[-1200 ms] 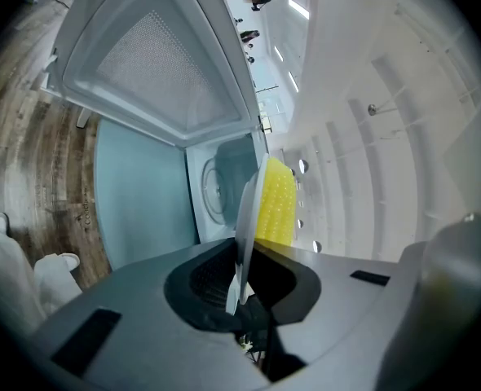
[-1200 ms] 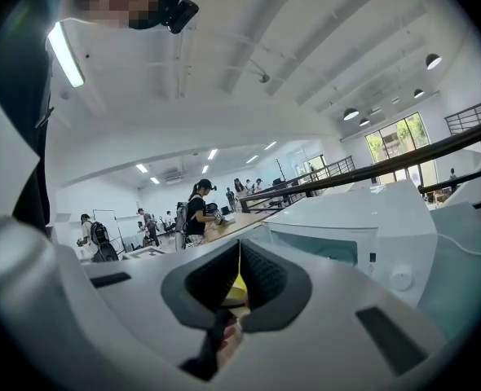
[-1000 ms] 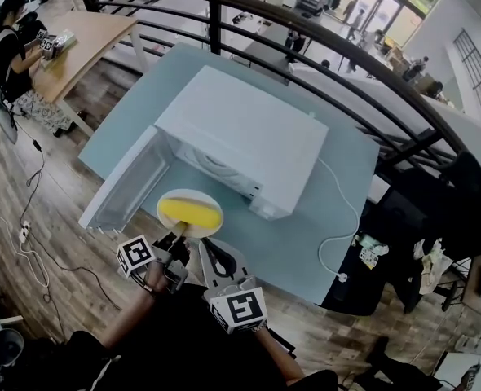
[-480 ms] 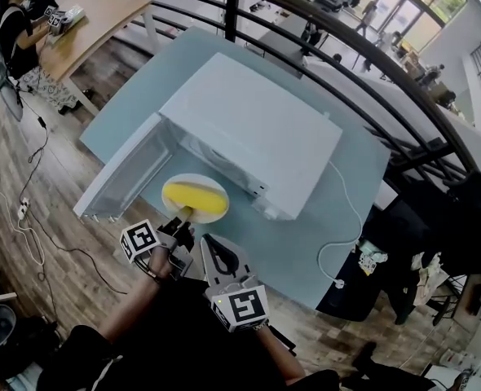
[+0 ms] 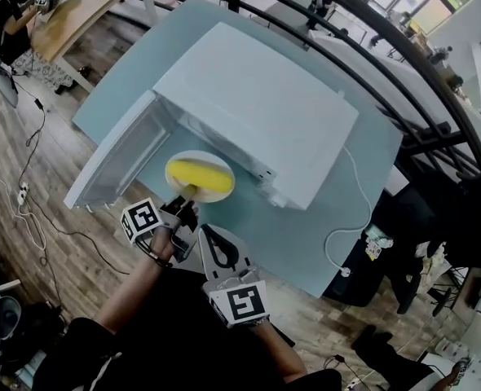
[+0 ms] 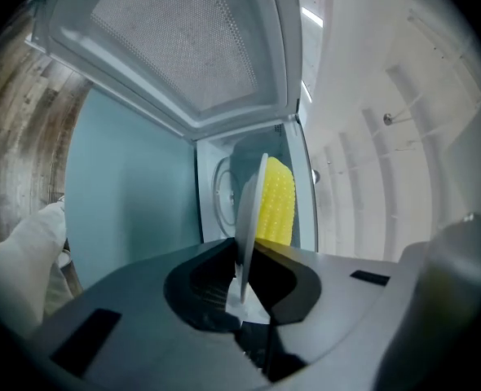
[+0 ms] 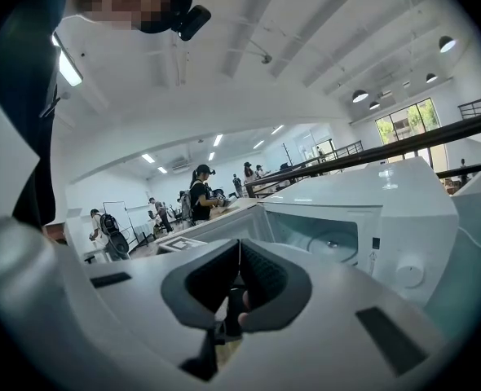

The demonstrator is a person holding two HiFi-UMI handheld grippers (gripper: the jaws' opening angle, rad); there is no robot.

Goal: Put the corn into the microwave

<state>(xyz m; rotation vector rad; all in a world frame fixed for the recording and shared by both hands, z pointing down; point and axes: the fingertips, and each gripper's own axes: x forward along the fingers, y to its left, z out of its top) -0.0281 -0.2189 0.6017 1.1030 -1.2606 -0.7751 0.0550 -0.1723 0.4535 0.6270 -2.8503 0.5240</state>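
A yellow corn cob (image 5: 198,173) lies on a white plate (image 5: 221,192) that hangs just in front of the open white microwave (image 5: 257,104). My left gripper (image 5: 185,197) is shut on the plate's near rim. In the left gripper view the plate (image 6: 248,210) stands edge-on between the jaws, with the corn (image 6: 275,200) on its right face and the microwave's cavity (image 6: 223,192) behind it. My right gripper (image 5: 207,231) hovers beside the left one, nearer to me, shut and empty. In the right gripper view its tips (image 7: 239,245) meet, and the microwave (image 7: 363,226) stands ahead.
The microwave's door (image 5: 118,161) swings out to the left over the pale blue table (image 5: 306,243). A white power cable (image 5: 350,218) trails to the table's right edge. A dark railing (image 5: 371,23) runs behind the table. Wooden floor (image 5: 28,153) lies to the left.
The plate with the corn has moved closer to the microwave's opening, carried by my left gripper. My right gripper has followed a little. Both jaws stay as they were.
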